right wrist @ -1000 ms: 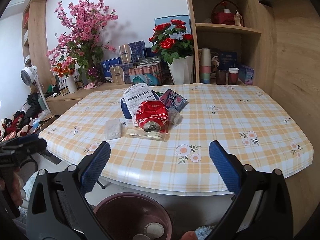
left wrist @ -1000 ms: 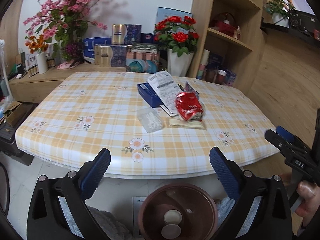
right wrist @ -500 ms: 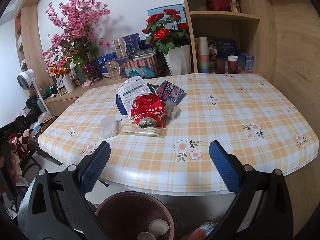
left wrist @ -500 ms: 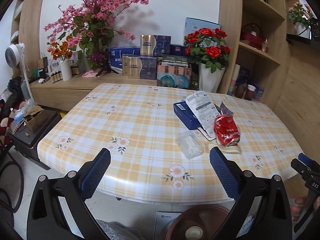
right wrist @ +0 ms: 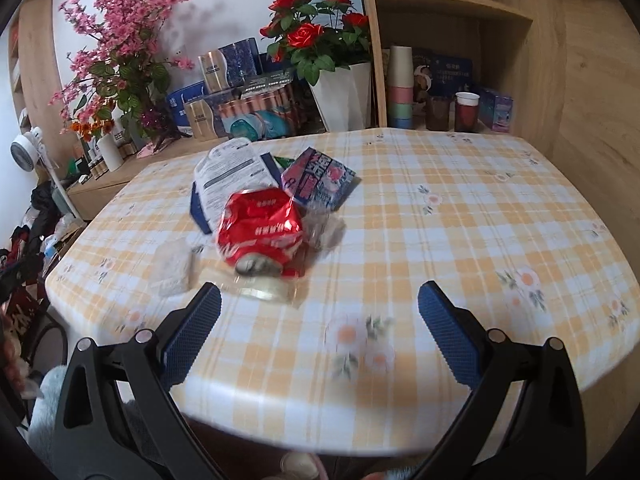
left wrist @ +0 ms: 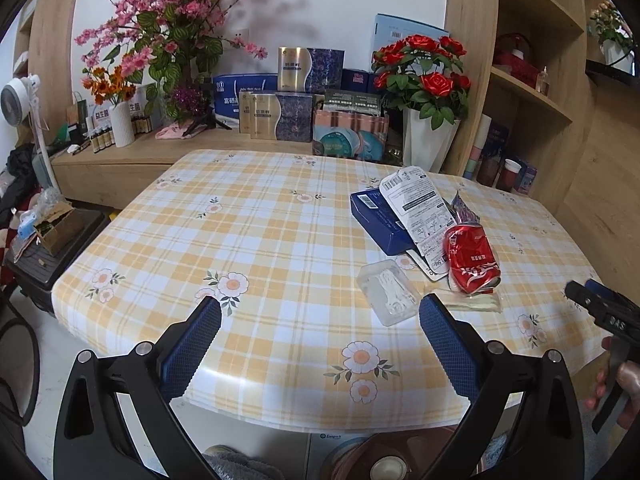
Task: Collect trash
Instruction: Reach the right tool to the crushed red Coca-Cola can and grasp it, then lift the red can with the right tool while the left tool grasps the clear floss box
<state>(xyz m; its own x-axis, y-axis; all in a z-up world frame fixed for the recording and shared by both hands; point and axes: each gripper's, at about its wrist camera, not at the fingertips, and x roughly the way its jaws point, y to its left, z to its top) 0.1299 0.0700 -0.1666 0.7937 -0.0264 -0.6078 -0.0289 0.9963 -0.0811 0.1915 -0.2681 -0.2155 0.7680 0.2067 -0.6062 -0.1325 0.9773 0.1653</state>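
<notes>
Both claws spread, empty; crushed red can (right wrist: 259, 229) lies ahead-left of right claw (right wrist: 319, 316).

Blurred by motion across most of the right wrist view: crushed red can (right wrist: 259, 227) ahead of the left finger of the right gripper (right wrist: 319, 314), its print unreadable. Clear plastic packet (right wrist: 173, 266) beside it only a pale smear, contents possibly small white sticks. Blue box (right wrist: 199, 208) behind the can largely hidden under a white printed sheet (right wrist: 232, 174). Brown bin (left wrist: 384, 458) below the left gripper (left wrist: 320, 326) cut off by the bottom edge and by the bench (left wrist: 280, 240) rim. Hand (left wrist: 624, 390) at far right cropped.
</notes>
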